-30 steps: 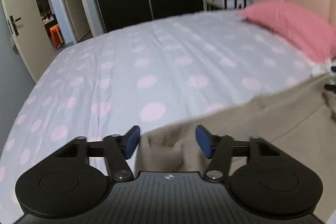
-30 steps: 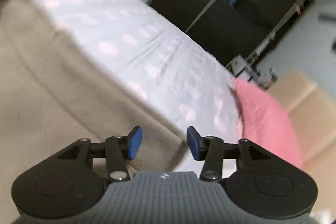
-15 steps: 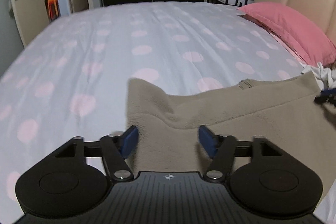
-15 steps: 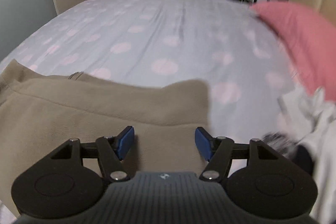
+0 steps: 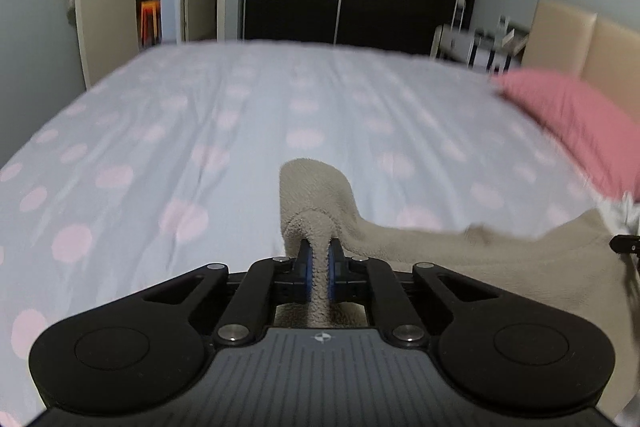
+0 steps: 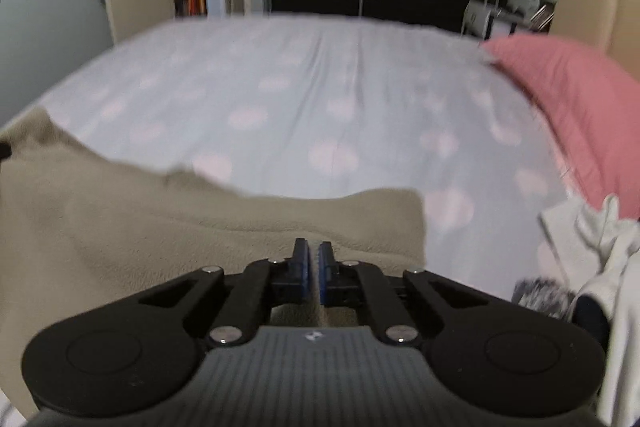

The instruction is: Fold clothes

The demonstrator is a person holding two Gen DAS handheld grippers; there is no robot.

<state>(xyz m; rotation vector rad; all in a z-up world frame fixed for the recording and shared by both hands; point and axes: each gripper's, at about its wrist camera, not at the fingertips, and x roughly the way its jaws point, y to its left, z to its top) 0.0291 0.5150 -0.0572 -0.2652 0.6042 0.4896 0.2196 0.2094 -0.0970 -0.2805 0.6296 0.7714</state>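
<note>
Beige fleece garment [image 5: 500, 267] lay on the near edge of the polka-dot bed [image 5: 280, 115], its far corners lifted. Left gripper [image 5: 318, 267] was clamped on a raised fold of the fleece that stood up between its blue pads. Right gripper [image 6: 314, 267] was closed over the garment [image 6: 160, 223]; fabric between its pads could not be made out. Pink pillow [image 6: 568, 95] lay beyond, white clothes [image 6: 608, 251] to the right.

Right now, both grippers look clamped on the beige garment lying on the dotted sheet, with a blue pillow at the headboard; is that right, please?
Not quite: the pillow is pink, as the right wrist view shows. The left gripper and right gripper are shut on the beige garment over the dotted sheet.
</note>
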